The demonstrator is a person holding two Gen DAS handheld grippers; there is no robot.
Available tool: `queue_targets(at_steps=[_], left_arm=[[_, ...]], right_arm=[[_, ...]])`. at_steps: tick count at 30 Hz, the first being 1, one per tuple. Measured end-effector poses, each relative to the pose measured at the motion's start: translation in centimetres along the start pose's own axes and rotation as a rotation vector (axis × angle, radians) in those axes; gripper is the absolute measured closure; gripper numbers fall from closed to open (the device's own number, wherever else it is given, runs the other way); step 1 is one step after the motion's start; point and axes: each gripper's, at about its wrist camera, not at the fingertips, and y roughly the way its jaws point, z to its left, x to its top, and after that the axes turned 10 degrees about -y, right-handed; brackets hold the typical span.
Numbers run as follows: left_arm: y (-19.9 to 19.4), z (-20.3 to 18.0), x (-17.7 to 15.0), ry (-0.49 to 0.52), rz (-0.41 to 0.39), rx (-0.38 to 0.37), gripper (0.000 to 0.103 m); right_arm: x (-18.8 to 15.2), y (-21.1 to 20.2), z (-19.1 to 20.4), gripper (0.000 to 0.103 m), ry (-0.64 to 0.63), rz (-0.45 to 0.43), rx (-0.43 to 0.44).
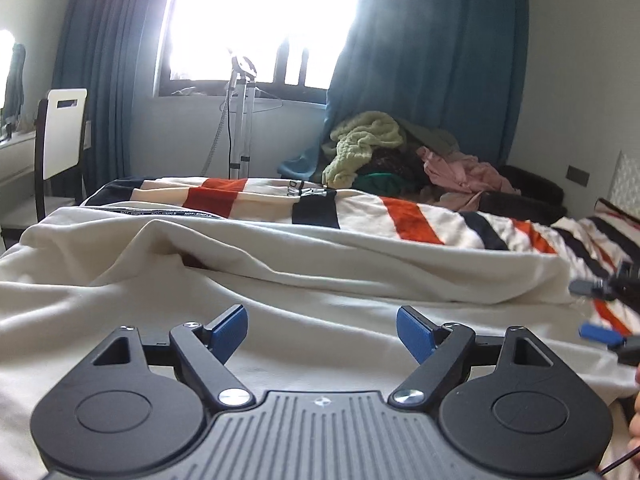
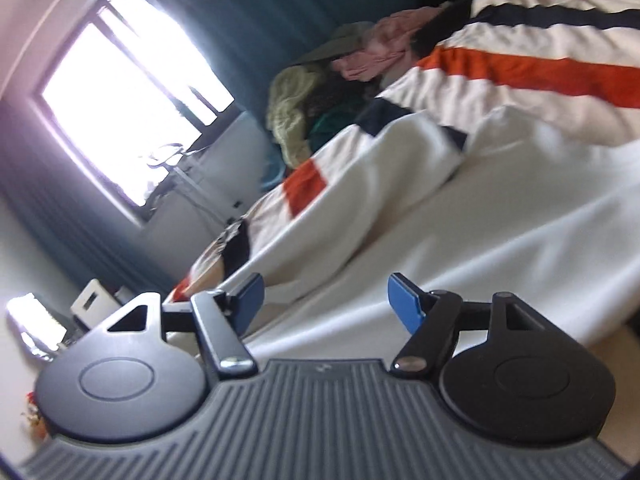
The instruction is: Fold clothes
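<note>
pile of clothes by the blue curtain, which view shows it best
The left wrist view: the pile of clothes sits level and sharp, with the green knit, pink and dark pieces easy to tell apart. The right wrist view shows the same pile tilted, blurred and smaller.

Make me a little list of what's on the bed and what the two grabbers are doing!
place: bedroom, bed by a bright window
on top: cream garment, spread out and wrinkled
underneath: striped blanket, orange, navy and cream
far corner: pile of clothes, not folded
left hand-held gripper: open, nothing between its fingers, just above the cream garment
right hand-held gripper: open, nothing between its fingers, tilted sideways
folding: not started on this garment
</note>
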Motion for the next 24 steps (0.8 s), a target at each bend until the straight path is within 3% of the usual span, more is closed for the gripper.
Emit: queue_targets(at_steps=[6, 10, 14, 15, 17, 19, 21, 24], left_arm=[[2.0, 2.6, 0.5, -0.116, 0.023, 0.001, 0.019], [3.2, 4.2, 0.8, -0.173, 0.055, 0.027, 0.018], [3.8, 5.3, 0.7, -0.226, 0.091, -0.010, 0.018], [4.0, 5.5, 0.8, -0.234, 0.089, -0.015, 0.018], [4.3, 6.1, 0.8, -0.248, 0.083, -0.017, 0.018], [4.6, 6.9, 0.7, -0.278, 0.082, -0.012, 0.017], [5.0, 7.5, 0.4, -0.307, 0.076, 0.000, 0.017], [5.8, 8.1, 0.3, -0.315, 0.067, 0.028, 0.017]], right_arm=[[1.2, 5.5, -0.4, 0.031, 0.059, 0.079, 0.009], [3.4, 10.9, -1.2, 0.030, 0.098, 0.133, -0.103], [6.1, 15.4, -1.6, 0.032, 0.097, 0.122, -0.244], [6.9, 16.2, -1.4, 0.036, 0.082, 0.112, -0.268], [8.7, 18.0, -0.7, 0.096, 0.060, 0.108, -0.322], [10.9, 19.6, 0.3, 0.096, 0.040, 0.114, -0.374], [13.7, 21.0, 3.4, 0.097, -0.054, 0.078, -0.373], [18.5, 21.2, 9.1, 0.098, -0.159, -0.035, -0.304]])
